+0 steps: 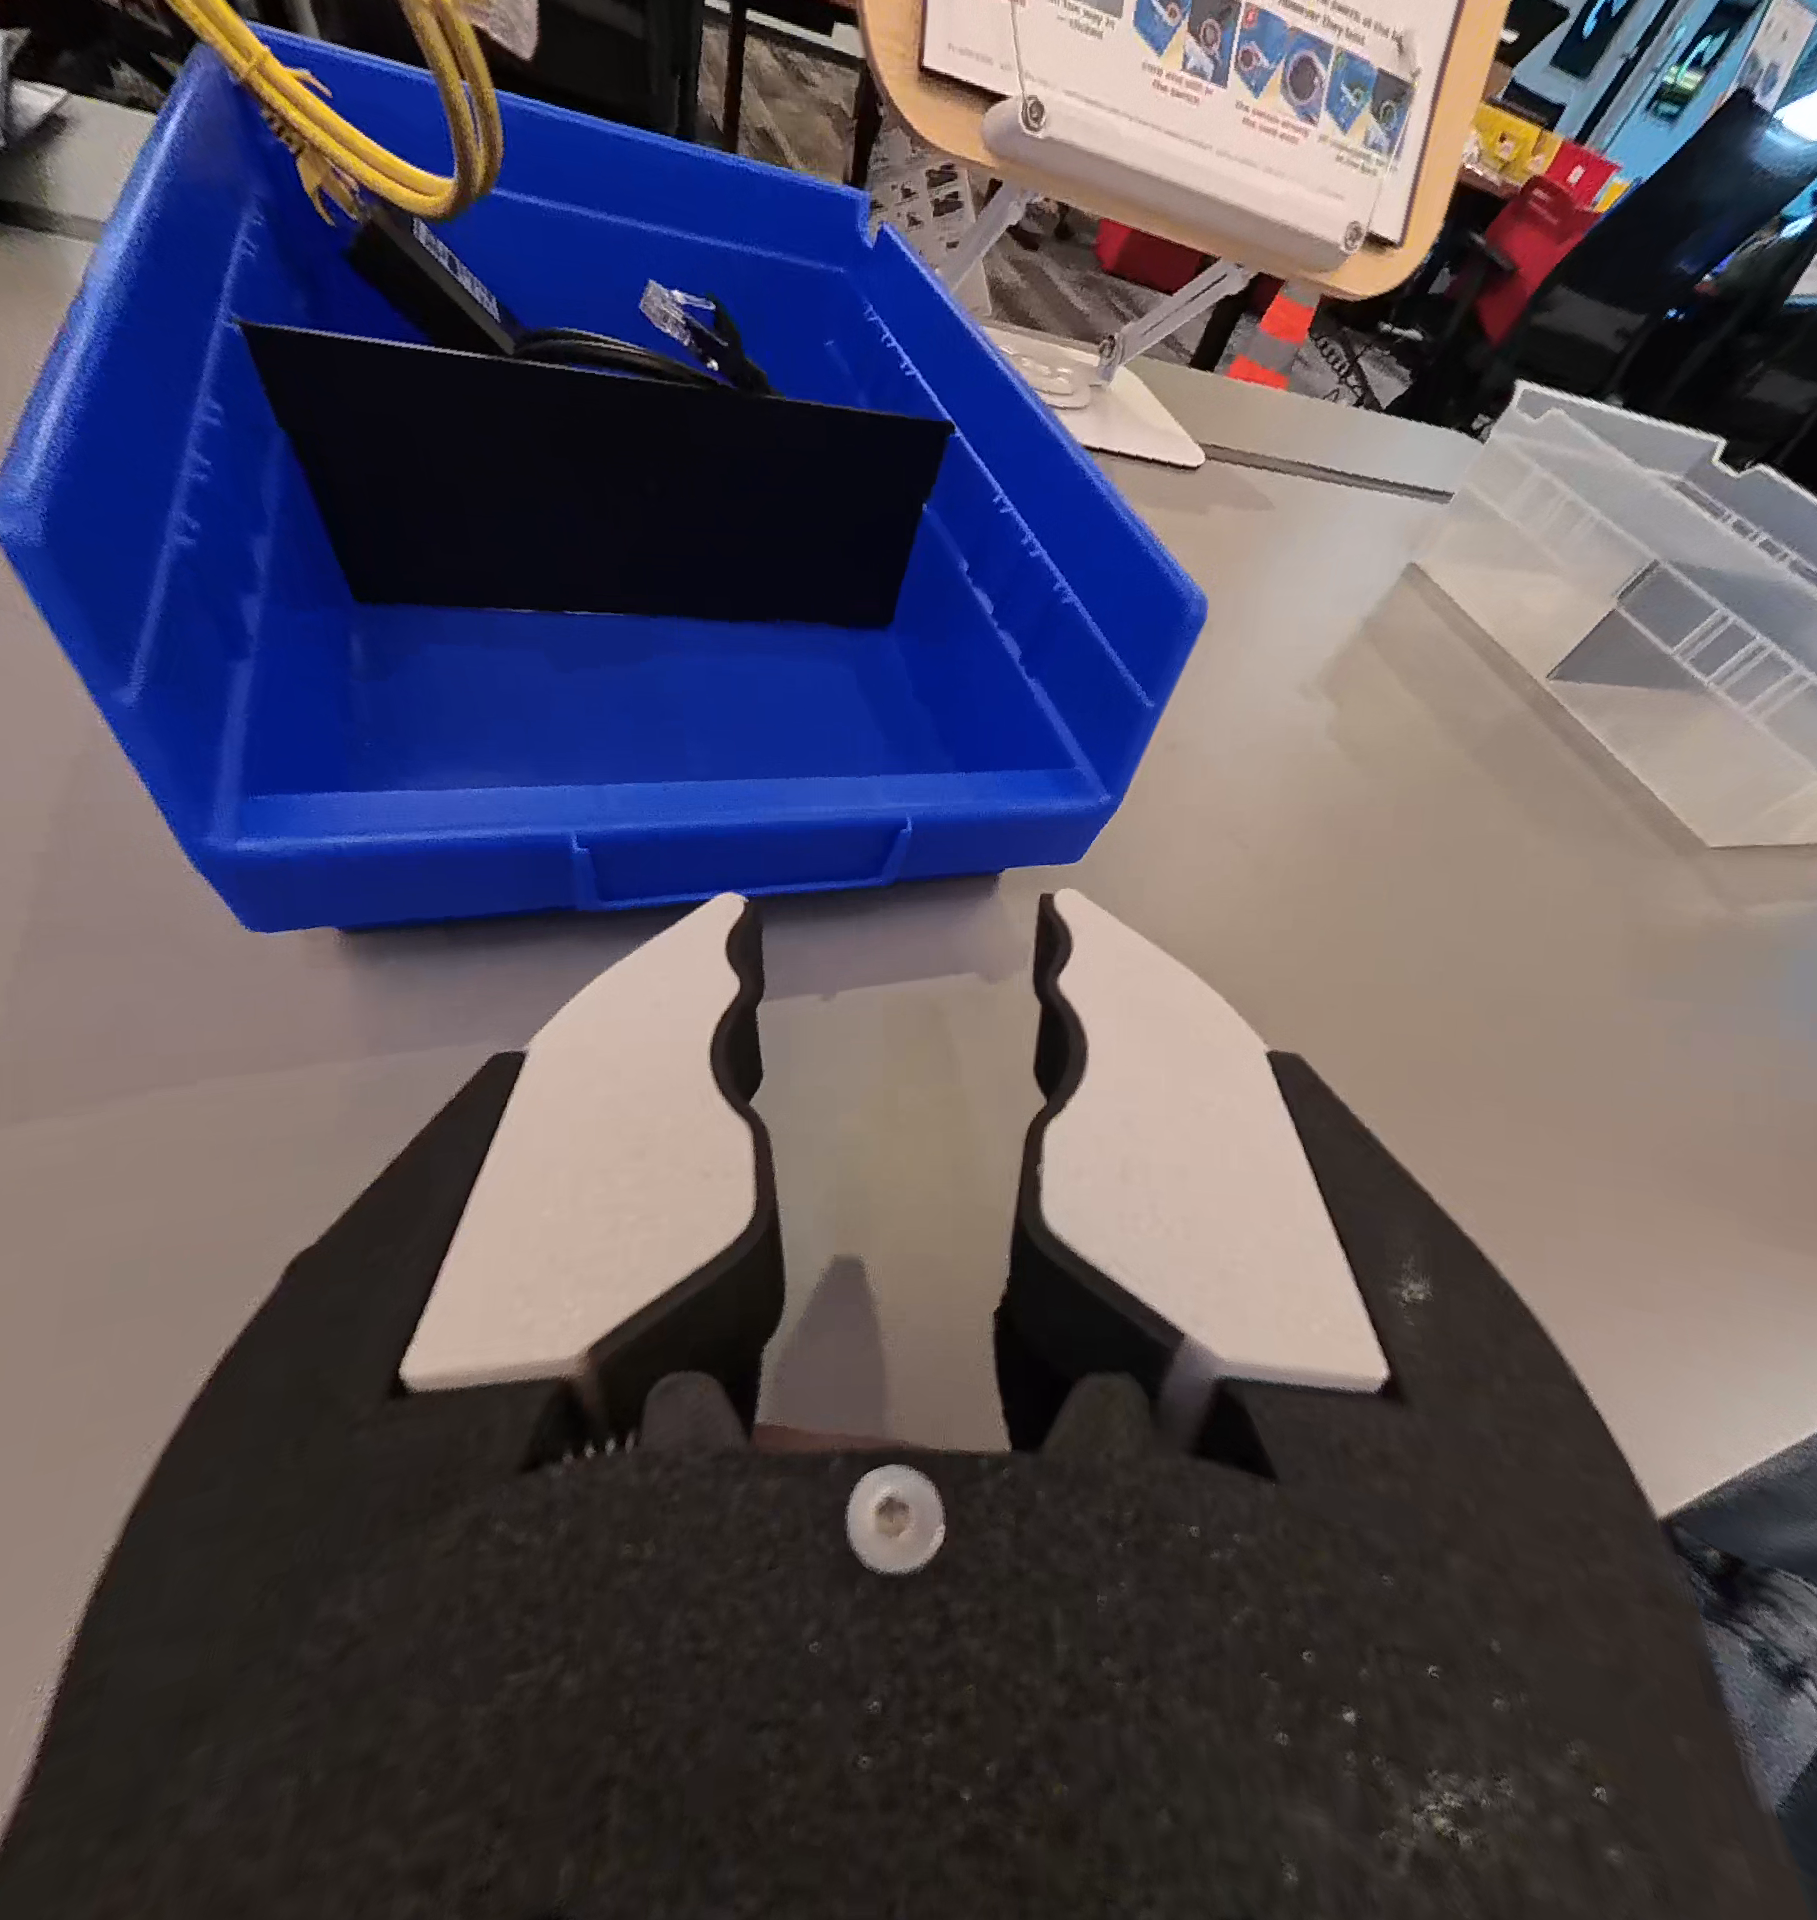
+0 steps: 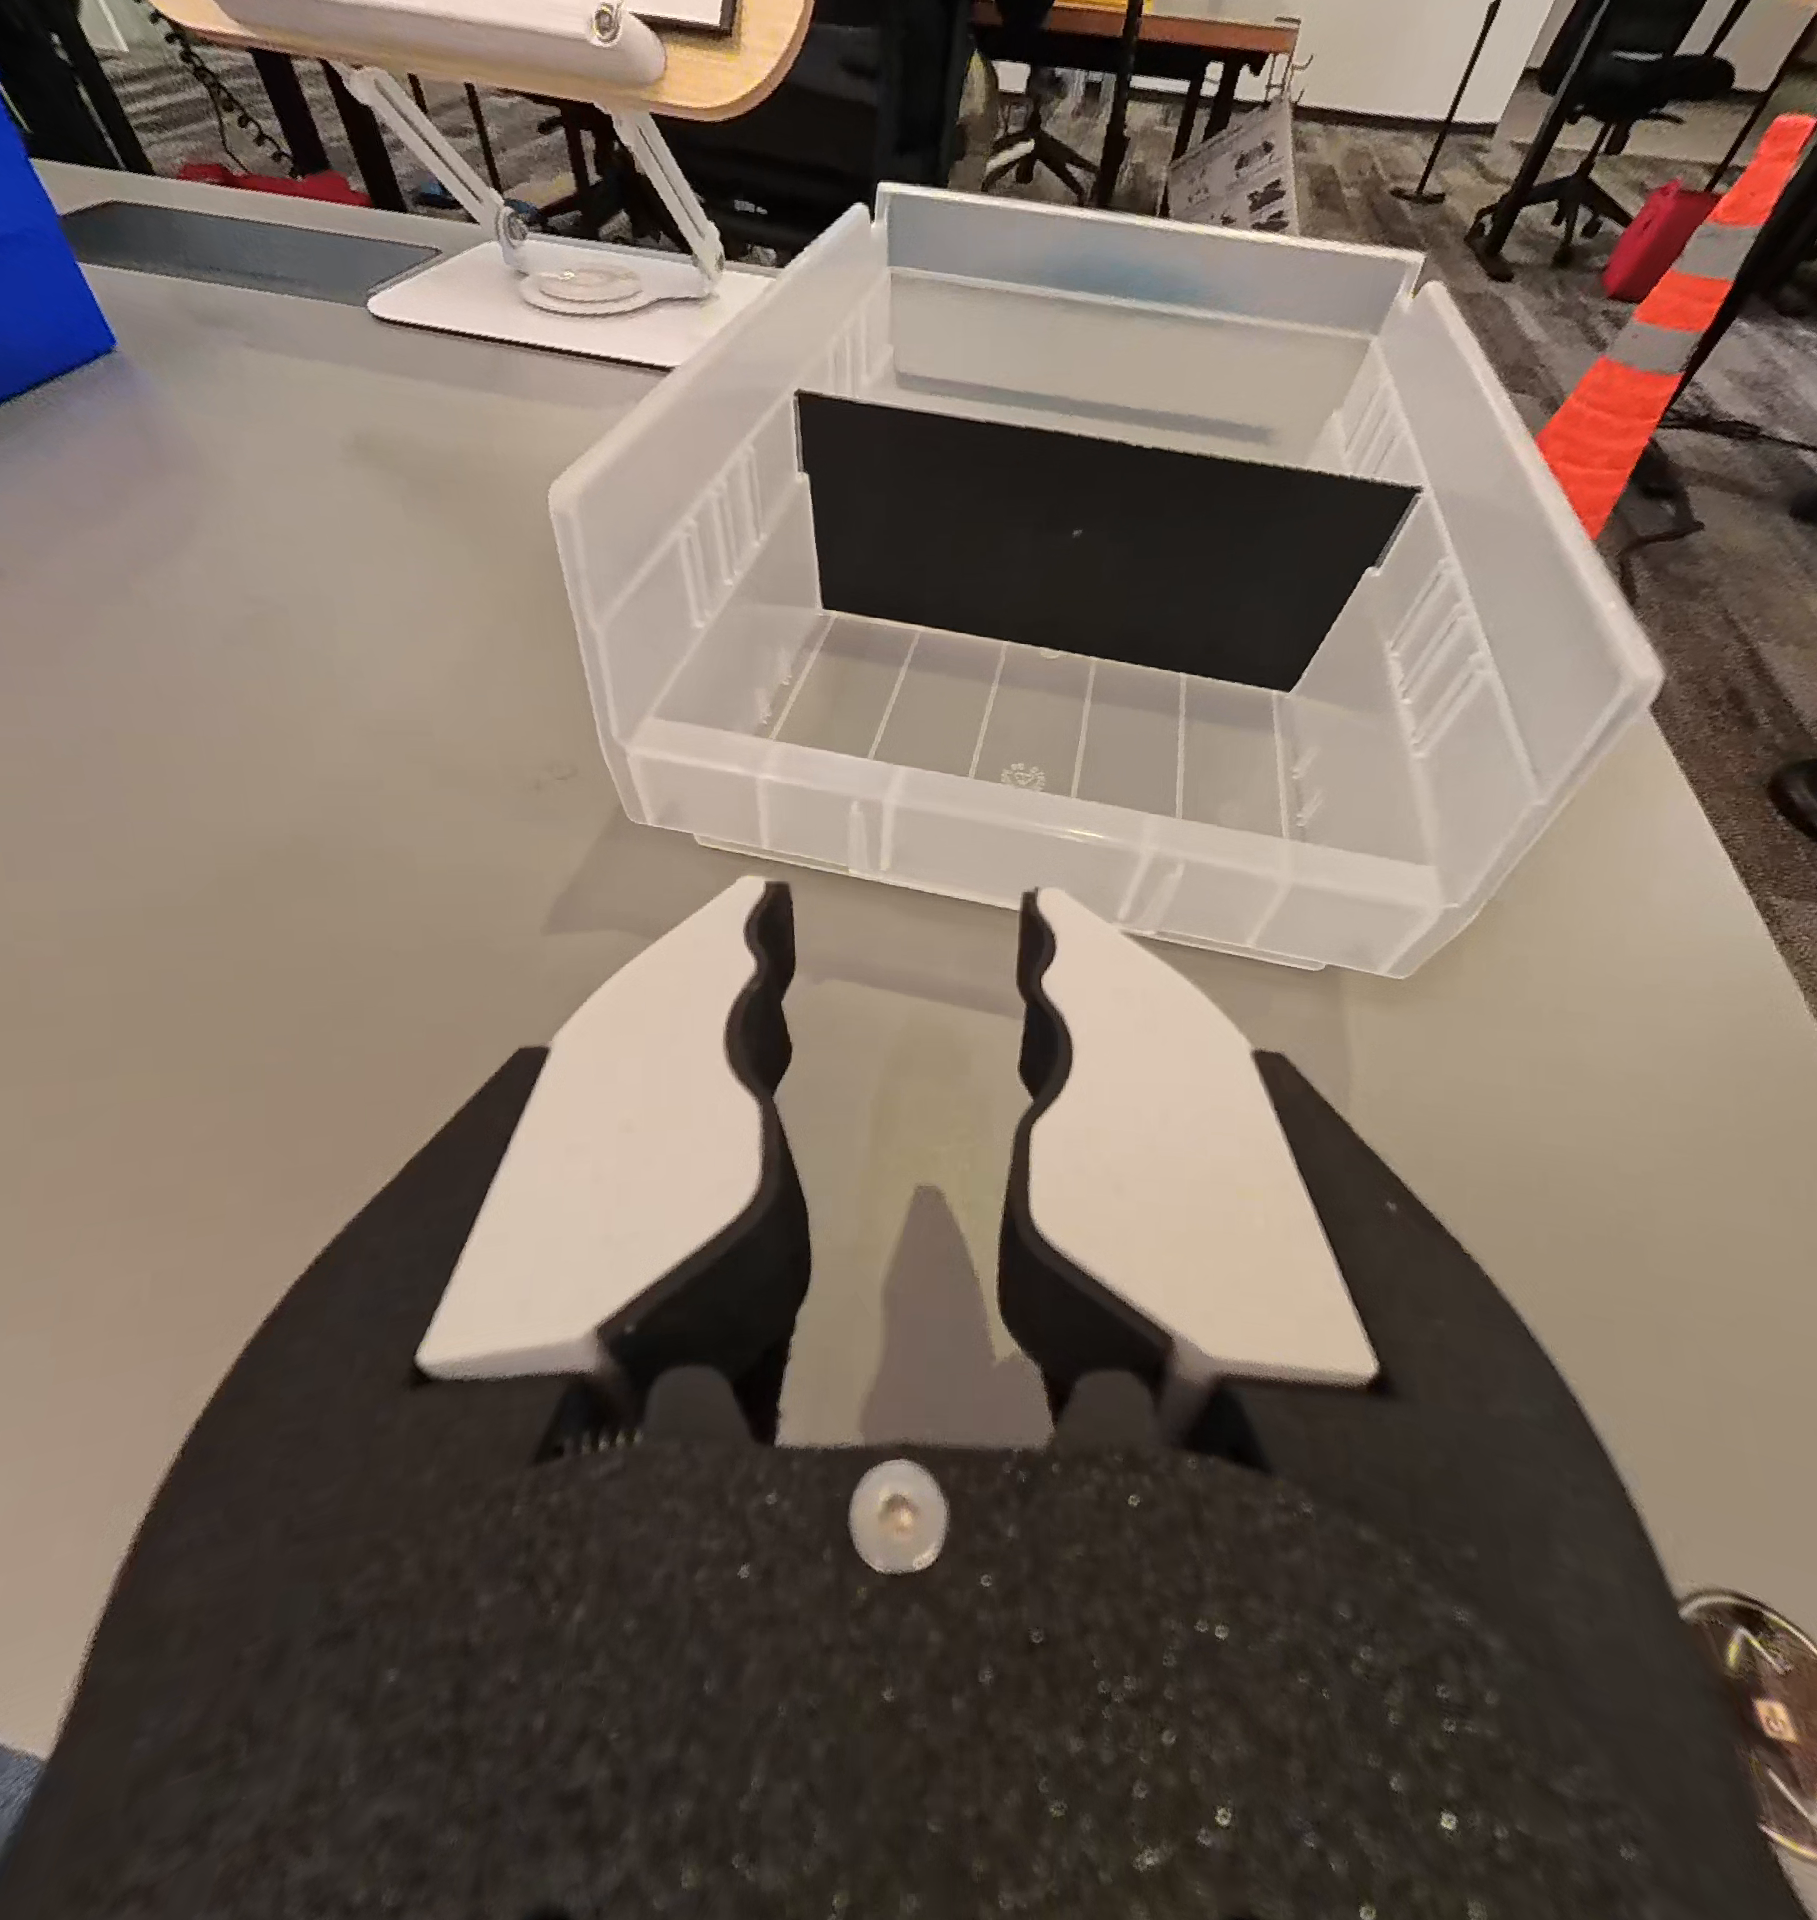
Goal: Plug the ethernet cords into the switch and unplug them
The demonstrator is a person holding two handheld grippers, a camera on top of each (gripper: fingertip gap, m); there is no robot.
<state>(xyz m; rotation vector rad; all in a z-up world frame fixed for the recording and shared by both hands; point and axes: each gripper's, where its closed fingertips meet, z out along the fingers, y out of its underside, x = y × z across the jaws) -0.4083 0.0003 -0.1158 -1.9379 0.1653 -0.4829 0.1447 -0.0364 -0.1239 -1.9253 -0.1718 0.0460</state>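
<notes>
2 tongs, left (image 1: 893, 914) and right (image 2: 904, 904), wide and bare above tabletop (image 1: 1299, 1039). Switch (image 1: 426, 275), yellow cords (image 1: 364, 156) behind blue bin's (image 1: 675, 862) divider (image 1: 613, 499): risk of snagging on reach.

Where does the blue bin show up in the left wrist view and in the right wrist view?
Left wrist view: the blue bin fills the upper left, just beyond the open left gripper.
Right wrist view: only a corner of the blue bin shows at the left edge.
Shared landmark: the white stand at the table's far edge.
</notes>
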